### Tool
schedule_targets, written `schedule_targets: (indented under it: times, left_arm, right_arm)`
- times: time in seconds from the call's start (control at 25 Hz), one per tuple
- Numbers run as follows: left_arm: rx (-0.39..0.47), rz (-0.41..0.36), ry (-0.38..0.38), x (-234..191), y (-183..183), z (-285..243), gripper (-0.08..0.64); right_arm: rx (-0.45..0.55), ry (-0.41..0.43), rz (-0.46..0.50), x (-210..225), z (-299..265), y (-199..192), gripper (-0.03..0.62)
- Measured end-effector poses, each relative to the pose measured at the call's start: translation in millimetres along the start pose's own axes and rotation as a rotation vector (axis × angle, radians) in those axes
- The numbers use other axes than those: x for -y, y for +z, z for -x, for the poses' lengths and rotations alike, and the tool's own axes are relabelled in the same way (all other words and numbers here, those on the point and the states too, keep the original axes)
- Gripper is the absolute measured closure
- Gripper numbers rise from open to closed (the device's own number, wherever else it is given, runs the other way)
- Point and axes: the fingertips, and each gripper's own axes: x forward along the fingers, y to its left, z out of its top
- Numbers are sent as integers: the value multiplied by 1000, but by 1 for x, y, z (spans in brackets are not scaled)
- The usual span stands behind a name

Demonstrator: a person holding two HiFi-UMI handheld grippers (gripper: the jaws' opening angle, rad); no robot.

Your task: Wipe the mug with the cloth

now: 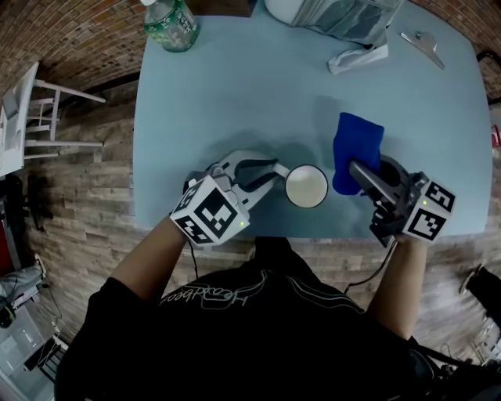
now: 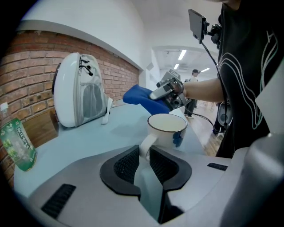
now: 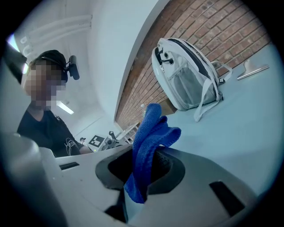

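Note:
A white mug [image 1: 306, 186] with a dark rim stands upright near the table's front edge. My left gripper [image 1: 275, 171] is shut on the mug's handle [image 2: 147, 144], which sits squeezed between the two black pads. The mug [image 2: 167, 129] shows a small blue mark on its side. A blue cloth [image 1: 357, 149] hangs bunched from my right gripper [image 1: 358, 174], just right of the mug and apart from it. In the right gripper view the blue cloth [image 3: 147, 146] is pinched between the jaws and folds upward. The cloth [image 2: 144, 98] hovers behind the mug.
A white and grey backpack [image 1: 344, 17] lies at the table's far edge, with a plastic water bottle [image 1: 171, 23] at the far left corner. A metal tool [image 1: 423, 44] lies at the far right. A white chair [image 1: 35, 117] stands left of the light blue table [image 1: 235, 102].

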Motion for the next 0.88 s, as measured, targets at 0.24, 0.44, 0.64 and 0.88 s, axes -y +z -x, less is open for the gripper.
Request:
schedule_targets:
  times: [0.24,0.44,0.64,0.88]
  left_arm:
    - [-3,-10,-14,-12,4,-7,494]
    - [-6,-8,-22,-16,6,-12,494]
    - [3,3,-38,-19,7,-13,494]
    - [10,-1,-46,-22,9,-14,493]
  right_arm:
    - [-71,98,16,-2,-14,-3,531]
    - [-129,181,-7,-4,-28,-10,531]
    - [-197,216,25,-2,-41,-13,531]
    - [-264,217,57,3,-55,-16,531]
